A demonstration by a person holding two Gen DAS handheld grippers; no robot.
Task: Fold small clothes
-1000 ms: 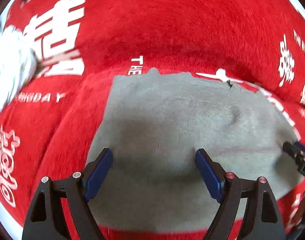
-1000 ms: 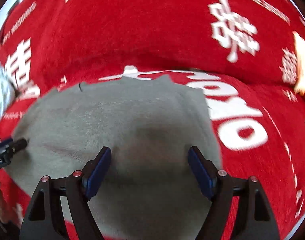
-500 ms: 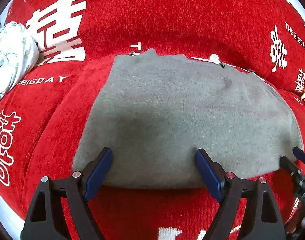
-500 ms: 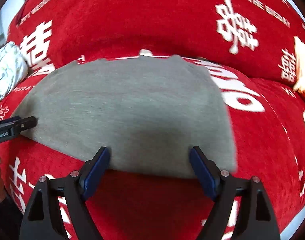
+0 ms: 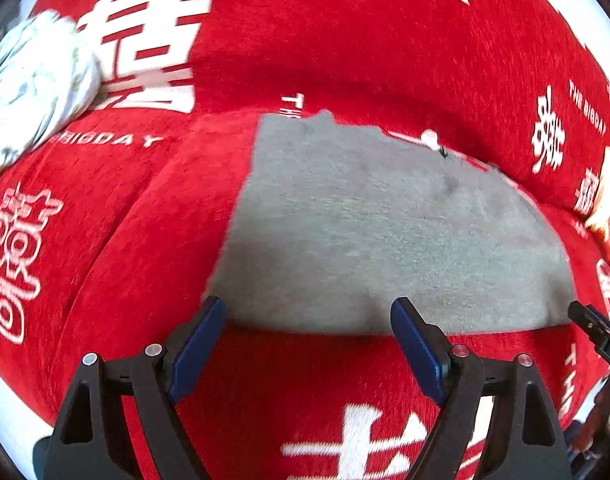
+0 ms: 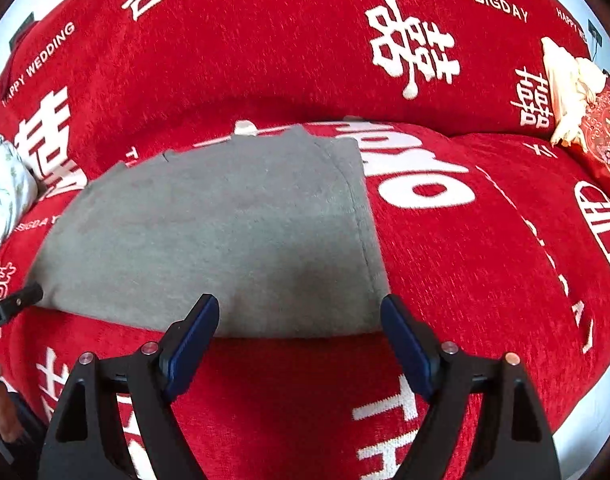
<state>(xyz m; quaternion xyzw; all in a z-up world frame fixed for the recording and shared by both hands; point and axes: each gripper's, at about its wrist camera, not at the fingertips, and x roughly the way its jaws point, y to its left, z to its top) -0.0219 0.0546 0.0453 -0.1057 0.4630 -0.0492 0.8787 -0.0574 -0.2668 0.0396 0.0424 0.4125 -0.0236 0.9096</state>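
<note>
Black triangular-framed fingers (image 5: 417, 344), blue pads (image 6: 193, 340), silver rivets

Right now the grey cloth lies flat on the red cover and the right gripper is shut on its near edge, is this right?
Not quite. The grey cloth does lie flat on the red cover, but the right gripper is open, its fingers apart and holding nothing, just short of the near edge. The right wrist view shows this.
</note>
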